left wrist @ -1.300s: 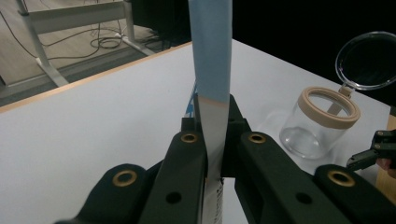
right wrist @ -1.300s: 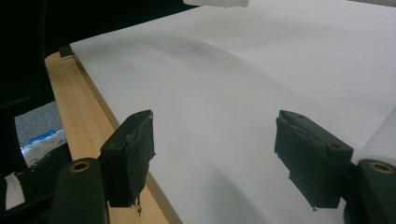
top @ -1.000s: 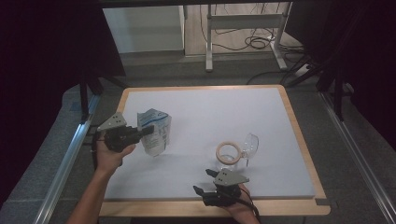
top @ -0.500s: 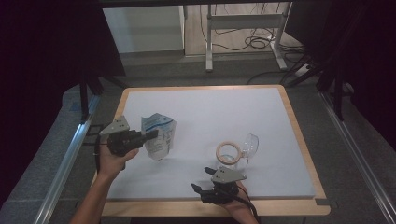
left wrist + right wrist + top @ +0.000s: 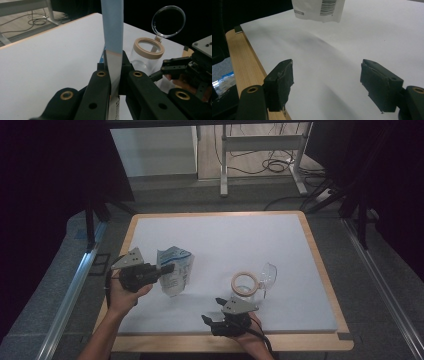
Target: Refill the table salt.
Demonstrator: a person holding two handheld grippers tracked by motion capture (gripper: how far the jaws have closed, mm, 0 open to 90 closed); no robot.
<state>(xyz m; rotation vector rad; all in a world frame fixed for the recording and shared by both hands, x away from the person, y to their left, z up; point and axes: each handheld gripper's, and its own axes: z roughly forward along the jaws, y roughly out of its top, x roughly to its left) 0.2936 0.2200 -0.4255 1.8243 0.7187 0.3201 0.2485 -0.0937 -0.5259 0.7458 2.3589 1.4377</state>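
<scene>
A white and blue pouch [image 5: 176, 270] hangs above the left part of the white table top, and my left gripper [image 5: 167, 268] is shut on its side edge. In the left gripper view the pouch edge [image 5: 113, 37] rises as a thin strip from between the closed jaws of the left gripper [image 5: 115, 73]. A clear jar with a beige rim [image 5: 244, 283] [image 5: 148, 48] stands right of centre, its clear hinged lid [image 5: 268, 272] [image 5: 168, 21] swung open. My right gripper [image 5: 212, 310] [image 5: 327, 85] lies low near the front edge, open, with nothing between its jaws. The pouch's barcoded bottom [image 5: 319, 8] shows beyond it.
The white table top [image 5: 225, 240] has a wooden frame [image 5: 320, 270] [image 5: 244, 50]. Beyond the table are grey floor, metal rails, a desk's legs and cables. The right gripper's black jaws [image 5: 175, 68] point toward the jar in the left gripper view.
The left gripper and the pouch have drifted slightly to the right and toward the person. The right gripper and the jar have stayed put.
</scene>
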